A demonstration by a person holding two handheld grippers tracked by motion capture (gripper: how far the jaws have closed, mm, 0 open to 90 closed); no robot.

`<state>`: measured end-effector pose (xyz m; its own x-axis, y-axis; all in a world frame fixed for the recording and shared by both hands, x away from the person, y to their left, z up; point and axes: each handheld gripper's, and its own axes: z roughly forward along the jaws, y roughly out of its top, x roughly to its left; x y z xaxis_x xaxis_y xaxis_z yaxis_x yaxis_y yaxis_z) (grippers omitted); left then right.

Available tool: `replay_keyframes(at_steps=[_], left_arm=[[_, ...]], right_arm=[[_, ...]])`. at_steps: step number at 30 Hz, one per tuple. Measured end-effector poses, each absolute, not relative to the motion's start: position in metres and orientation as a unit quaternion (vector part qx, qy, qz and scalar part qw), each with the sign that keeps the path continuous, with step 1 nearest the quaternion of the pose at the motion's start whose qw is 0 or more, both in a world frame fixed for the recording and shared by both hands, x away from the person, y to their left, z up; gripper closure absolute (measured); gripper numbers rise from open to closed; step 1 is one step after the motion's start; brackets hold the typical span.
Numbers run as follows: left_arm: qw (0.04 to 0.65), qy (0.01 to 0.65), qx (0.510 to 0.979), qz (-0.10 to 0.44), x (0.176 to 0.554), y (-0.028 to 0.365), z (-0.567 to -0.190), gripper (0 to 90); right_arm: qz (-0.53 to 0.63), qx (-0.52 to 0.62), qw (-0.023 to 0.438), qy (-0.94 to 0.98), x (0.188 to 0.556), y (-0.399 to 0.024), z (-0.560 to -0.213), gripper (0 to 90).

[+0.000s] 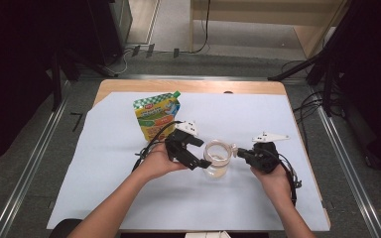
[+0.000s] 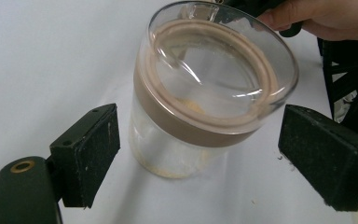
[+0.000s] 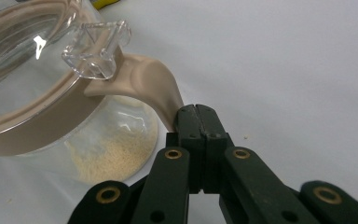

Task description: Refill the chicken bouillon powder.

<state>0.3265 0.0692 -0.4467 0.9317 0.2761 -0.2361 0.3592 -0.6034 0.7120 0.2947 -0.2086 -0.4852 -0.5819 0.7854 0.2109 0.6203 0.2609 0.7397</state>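
While the right tool point(image 3: 196, 112) pinches the jar's handle point(image 3: 154, 88), the jar point(image 2: 205, 98) sits between the left tool's point(image 2: 214, 154) spread, untouching jaws.

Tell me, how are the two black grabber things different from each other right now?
The left gripper has its jaws wide apart on either side of the jar, with its pads off the glass; the right gripper has its jaws pressed together on the jar's tan handle. In the high view, the left gripper sits left of the jar, the right gripper to its right. Both are black, hand-held, and aimed at the jar.
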Motion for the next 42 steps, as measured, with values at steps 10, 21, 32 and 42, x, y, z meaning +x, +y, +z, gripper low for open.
replay_keyframes(at_steps=[10,21,32,42], left_arm=[[0.403,0.163,0.900,-0.039,0.322,0.053,-0.456,13.7],[0.400,0.161,0.902,-0.029,0.321,0.050,-0.455,12.8],[0.405,0.156,0.900,-0.021,0.321,0.046,-0.454,10.7],[0.399,0.146,0.905,-0.012,0.322,0.044,-0.445,11.3]], right_arm=[[0.413,0.451,0.100,0.785,0.296,-0.207,-0.486,90.0],[0.412,0.450,0.102,0.786,0.296,-0.207,-0.487,90.0],[0.409,0.452,0.103,0.786,0.296,-0.206,-0.487,90.0],[0.409,0.452,0.102,0.786,0.296,-0.206,-0.488,90.0]])
